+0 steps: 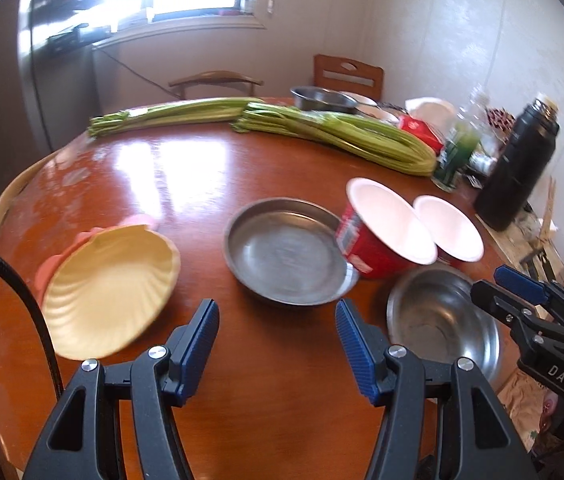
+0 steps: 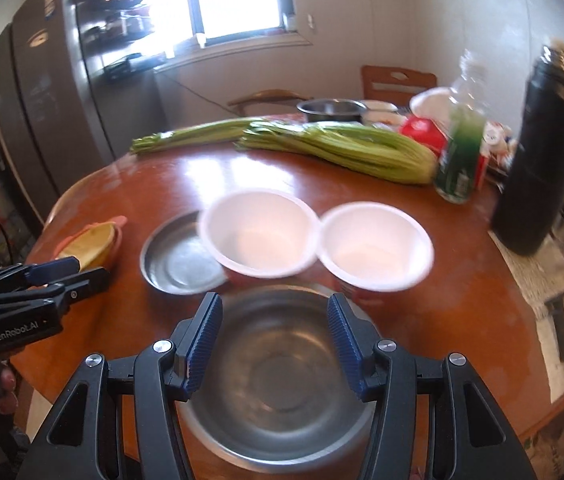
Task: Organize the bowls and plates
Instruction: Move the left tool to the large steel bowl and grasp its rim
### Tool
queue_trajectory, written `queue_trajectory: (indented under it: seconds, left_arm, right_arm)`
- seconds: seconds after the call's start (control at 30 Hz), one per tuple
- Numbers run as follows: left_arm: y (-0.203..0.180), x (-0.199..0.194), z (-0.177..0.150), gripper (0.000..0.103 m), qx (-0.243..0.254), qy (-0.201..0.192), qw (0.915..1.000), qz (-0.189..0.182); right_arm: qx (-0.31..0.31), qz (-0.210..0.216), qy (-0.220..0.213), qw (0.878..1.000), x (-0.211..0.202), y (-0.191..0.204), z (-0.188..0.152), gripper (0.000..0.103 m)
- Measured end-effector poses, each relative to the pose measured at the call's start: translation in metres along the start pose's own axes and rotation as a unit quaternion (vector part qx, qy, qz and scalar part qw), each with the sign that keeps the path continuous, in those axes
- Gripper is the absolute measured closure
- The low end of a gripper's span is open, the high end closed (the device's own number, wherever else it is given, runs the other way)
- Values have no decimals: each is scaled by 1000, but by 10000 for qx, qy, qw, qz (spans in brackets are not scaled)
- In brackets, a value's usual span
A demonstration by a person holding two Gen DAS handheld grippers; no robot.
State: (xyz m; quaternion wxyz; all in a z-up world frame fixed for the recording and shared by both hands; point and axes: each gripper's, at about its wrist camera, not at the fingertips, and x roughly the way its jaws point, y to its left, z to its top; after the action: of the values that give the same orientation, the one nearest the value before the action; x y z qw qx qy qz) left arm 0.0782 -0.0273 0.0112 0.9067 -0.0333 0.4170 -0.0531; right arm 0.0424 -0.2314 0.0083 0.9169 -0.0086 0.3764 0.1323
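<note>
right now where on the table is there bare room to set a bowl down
Bare wood lies between the yellow shell plate, the steel plate and the long green stalks. Another patch lies near the table edge, under the left gripper. It is crowded around the two red cups and the steel bowl.

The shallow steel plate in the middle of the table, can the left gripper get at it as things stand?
Probably yes: the left gripper is open with bare wooden table ahead of the shallow steel plate, though a red paper bowl overlaps its right rim.
</note>
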Motion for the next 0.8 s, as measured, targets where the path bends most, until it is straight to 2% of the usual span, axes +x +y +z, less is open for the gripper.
queue_trajectory:
  seconds: [0.27,0.8]
  left_arm:
    - [-32,17,-2,42,206,241,9993,-189]
    - [-65,53,-8,43,303,612,9961,-562]
  right_arm:
    - [97,-66,223,9997,3,-28,-15,46]
    - [155,85,638,9978,23,-44,-34,46]
